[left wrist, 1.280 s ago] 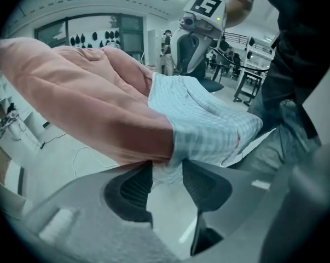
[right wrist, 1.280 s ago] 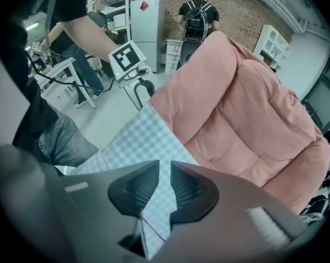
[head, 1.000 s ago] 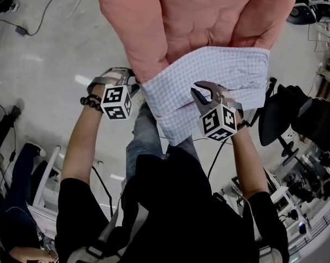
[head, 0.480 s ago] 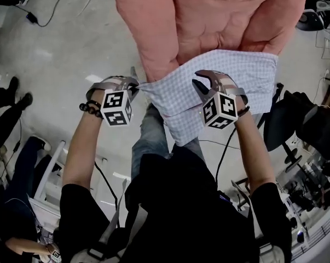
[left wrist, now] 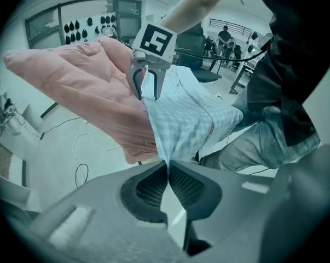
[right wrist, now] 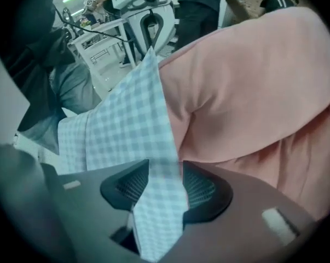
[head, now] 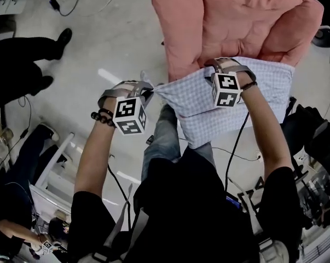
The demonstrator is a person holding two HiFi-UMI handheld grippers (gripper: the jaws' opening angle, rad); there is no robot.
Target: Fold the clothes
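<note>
Head view first: the checked cloth (head: pixel 195 111) is draped over the near edge of the pink cushion (head: pixel 230 21) and hangs down off it in front of me. My left gripper (head: pixel 147 88) is out at the cloth's left corner, just off the cushion's left side. My right gripper (head: pixel 218 66) points down onto the cloth's top edge, right where that edge lies on the cushion's near edge.

Over to the left gripper view: the pads are pressed together, pinching a corner of the cloth. The fabric fans out from them towards the cushion, where my other gripper sits over it.

Now the right gripper view: these jaws have just been opening. The pads stand apart, with a strip of the cloth running between them rather than squeezed. The cushion bulges just to the right, against the cloth's edge.
</note>
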